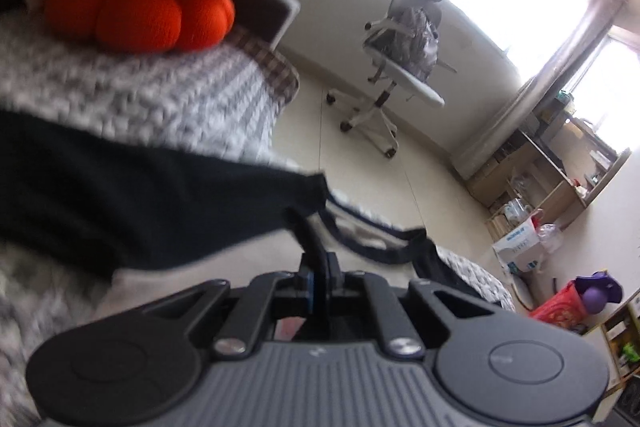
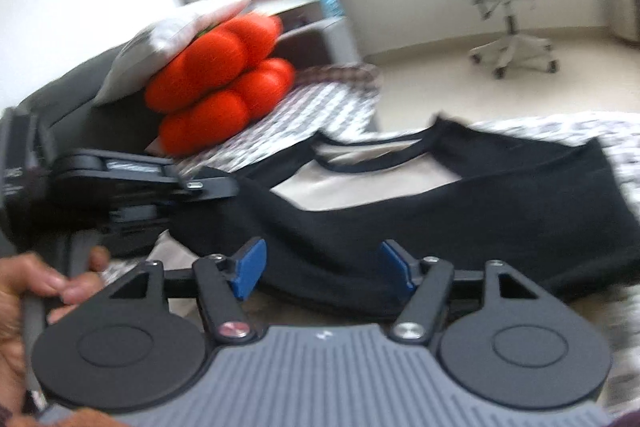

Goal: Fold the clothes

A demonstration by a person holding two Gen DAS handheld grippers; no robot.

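Observation:
A black garment (image 1: 132, 195) with a cream panel (image 2: 360, 179) and a black-trimmed neckline lies spread on a grey-and-white patterned bed cover (image 1: 168, 99). My left gripper (image 1: 320, 267) is shut, pinching a fold of the black cloth near the garment's corner. In the right wrist view the left gripper (image 2: 218, 187) reaches in from the left, held by a hand (image 2: 44, 287), with its tips buried in the fabric edge. My right gripper (image 2: 324, 267) stands open just over the near black hem (image 2: 328, 291). Its blue pads (image 2: 250, 269) are wide apart with nothing clamped between them.
An orange knotted cushion (image 2: 220, 79) and a pale pillow (image 2: 172, 39) sit at the head of the bed. A white office chair (image 1: 396, 67) stands on the light floor beyond the bed's edge. Shelves and boxes (image 1: 520, 239) line the wall under the window.

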